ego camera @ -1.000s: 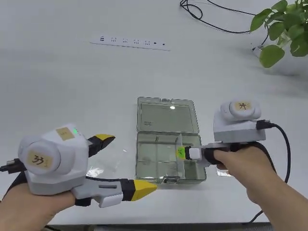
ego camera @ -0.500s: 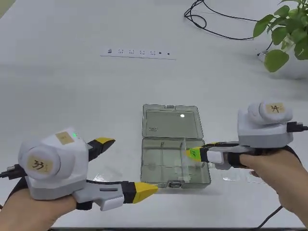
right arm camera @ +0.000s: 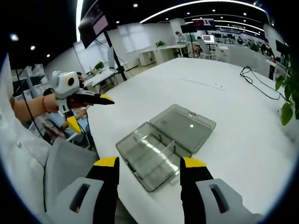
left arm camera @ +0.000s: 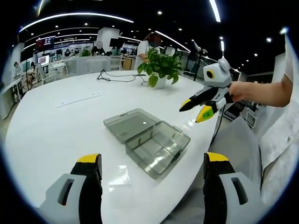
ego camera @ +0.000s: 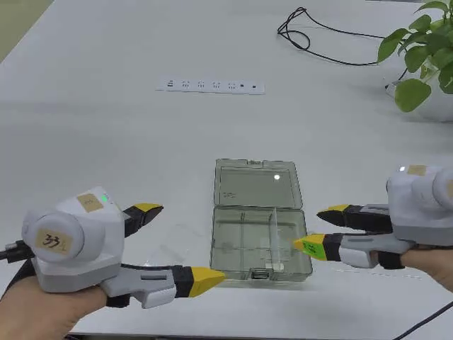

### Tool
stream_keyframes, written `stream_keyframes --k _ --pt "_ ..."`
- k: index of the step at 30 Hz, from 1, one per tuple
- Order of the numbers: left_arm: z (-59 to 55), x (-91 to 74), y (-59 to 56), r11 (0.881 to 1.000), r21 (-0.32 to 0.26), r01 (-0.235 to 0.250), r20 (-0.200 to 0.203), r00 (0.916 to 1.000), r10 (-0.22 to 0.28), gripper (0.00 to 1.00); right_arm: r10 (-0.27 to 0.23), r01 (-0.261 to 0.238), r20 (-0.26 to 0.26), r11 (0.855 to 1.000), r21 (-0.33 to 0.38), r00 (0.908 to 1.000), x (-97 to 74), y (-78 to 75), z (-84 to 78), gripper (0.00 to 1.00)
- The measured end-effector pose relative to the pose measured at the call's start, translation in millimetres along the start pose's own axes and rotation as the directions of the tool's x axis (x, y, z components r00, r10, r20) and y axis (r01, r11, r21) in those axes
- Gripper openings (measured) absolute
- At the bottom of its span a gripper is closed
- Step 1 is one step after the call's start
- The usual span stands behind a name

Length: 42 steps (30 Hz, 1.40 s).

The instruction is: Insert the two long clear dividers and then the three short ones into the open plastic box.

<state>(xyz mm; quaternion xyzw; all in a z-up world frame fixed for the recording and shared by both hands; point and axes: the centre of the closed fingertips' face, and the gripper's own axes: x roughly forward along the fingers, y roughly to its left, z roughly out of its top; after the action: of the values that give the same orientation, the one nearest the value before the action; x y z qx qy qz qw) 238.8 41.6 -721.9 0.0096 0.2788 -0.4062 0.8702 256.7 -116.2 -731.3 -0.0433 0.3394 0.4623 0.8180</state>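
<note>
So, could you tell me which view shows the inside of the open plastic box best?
The head view: it looks down into the plastic box, so the clear dividers in its base stand out. The left gripper view shows it small and slantwise; the right gripper view shows it nearer but at a slant.

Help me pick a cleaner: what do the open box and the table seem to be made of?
The box is probably hard plastic. It is smoky grey-green, see-through and glossy: the table shows through it and a bright glint sits on it. The table has a smooth white top with a faint sheen, likely laminate or painted board; the pictures can't settle which.
</note>
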Motion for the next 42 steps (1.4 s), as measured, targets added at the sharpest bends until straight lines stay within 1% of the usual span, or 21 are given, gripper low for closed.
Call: stream_keyframes --k 2,4,9,10,14,17,19,22,25,27,28,29,32,33,34,36,37,39,40,41,42 --pt "-1.0 -0.9 1.6 1.0 0.001 -0.008 -0.003 1.0 0.008 0.92 0.008 -0.008 0.0 1.0 -0.026 1.0 -4.6 1.4 -3.4 0.57" --pt "-2.2 -1.0 3.3 1.0 0.001 -0.015 -0.005 0.9999 0.015 0.91 0.013 -0.014 -0.003 0.999 -0.03 0.9999 -8.5 2.1 -7.4 0.59" --pt "-7.8 0.0 7.9 0.999 -0.002 -0.032 -0.032 0.999 0.032 0.91 0.042 -0.04 0.014 0.994 -0.105 0.999 -17.2 4.0 -14.2 0.68" --pt "-9.4 0.4 8.8 0.999 -0.002 -0.035 -0.041 0.9986 0.035 0.9 0.043 -0.041 0.013 0.994 -0.106 0.999 -18.9 3.5 -16.5 0.69" --pt "-21.3 1.4 16.5 0.998 0.002 -0.065 -0.101 0.9927 0.065 0.88 0.041 -0.036 0.034 0.99 -0.135 0.9986 -26.1 -1.8 -24.6 0.72" --pt "-35.4 1.2 23.2 0.996 -0.008 -0.088 -0.166 0.9824 0.086 0.85 0.044 -0.037 0.051 0.991 -0.131 0.9977 -31.2 -3.1 -29.6 0.74" --pt "-38.1 2.5 26.1 0.996 0.001 -0.094 -0.171 0.9809 0.092 0.83 0.041 -0.034 0.053 0.99 -0.134 0.9978 -34.4 -5.5 -34.7 0.74" --pt "-51.2 3.1 33.2 0.993 -0.013 -0.121 -0.238 0.9645 0.114 0.8 0.039 -0.03 0.06 0.99 -0.135 0.9974 -38.8 -8.0 -39.2 0.74" --pt "-59.5 5.4 38.4 0.99 -0.02 -0.142 -0.281 0.9509 0.131 0.75 0.033 -0.023 0.065 0.989 -0.145 0.9973 -41.4 -9.6 -42.0 0.74" --pt "-70.8 6.3 41.7 0.986 -0.038 -0.162 -0.34 0.9299 0.14 0.72 0.035 -0.024 0.076 0.99 -0.14 0.9965 -43.0 -10.3 -43.4 0.74" --pt "-74.7 7.1 42.6 0.984 -0.05 -0.17 -0.36 0.9222 0.14 0.71 0.035 -0.024 0.08 0.99 -0.139 0.9962 -43.5 -11.5 -44.7 0.74" --pt "-76.0 10.1 43.8 0.984 -0.047 -0.17 -0.363 0.9209 0.142 0.69 0.033 -0.022 0.082 0.99 -0.141 0.9961 -43.9 -11.5 -45.8 0.74" --pt "-83.1 13.7 46.8 0.982 -0.045 -0.184 -0.393 0.9069 0.152 0.66 0.034 -0.023 0.075 0.989 -0.145 0.9966 -44.1 -8.0 -48.3 0.74" --pt "-86.4 14.5 48.1 0.98 -0.048 -0.192 -0.41 0.8987 0.156 0.65 0.029 -0.019 0.07 0.989 -0.146 0.9971 -44.2 -7.5 -49.4 0.74" --pt "-88.3 15.2 49.3 0.979 -0.049 -0.198 -0.419 0.8939 0.159 0.64 0.028 -0.018 0.071 0.989 -0.147 0.9971 -44.3 -6.7 -49.5 0.73" --pt "-93.3 17.6 52.0 0.977 -0.044 -0.207 -0.445 0.8801 0.167 0.61 0.03 -0.019 0.081 0.99 -0.142 0.9963 -44.5 -4.5 -48.2 0.73" --pt "-96.9 18.3 53.6 0.977 -0.035 -0.212 -0.466 0.8681 0.171 0.58 0.032 -0.02 0.084 0.99 -0.141 0.996 -44.5 -3.5 -47.9 0.73" --pt "-99.9 20.8 55.5 0.976 -0.029 -0.218 -0.482 0.8583 0.177 0.55 0.03 -0.017 0.089 0.99 -0.14 0.9956 -44.2 -2.9 -47.4 0.72" --pt "-102.2 22.3 56.9 0.974 -0.031 -0.223 -0.495 0.8502 0.179 0.54 0.031 -0.018 0.094 0.991 -0.135 0.9951 -44.1 -2.4 -46.7 0.72" --pt "-103.2 23.7 57.7 0.974 -0.033 -0.225 -0.499 0.848 0.179 0.53 0.031 -0.019 0.094 0.991 -0.129 0.995 -44.0 -2.1 -46.8 0.72" --pt "-105.9 25.1 59.0 0.973 -0.035 -0.229 -0.51 0.8414 0.18 0.53 0.031 -0.018 0.099 0.991 -0.13 0.9945 -44.1 -1.6 -46.2 0.72"
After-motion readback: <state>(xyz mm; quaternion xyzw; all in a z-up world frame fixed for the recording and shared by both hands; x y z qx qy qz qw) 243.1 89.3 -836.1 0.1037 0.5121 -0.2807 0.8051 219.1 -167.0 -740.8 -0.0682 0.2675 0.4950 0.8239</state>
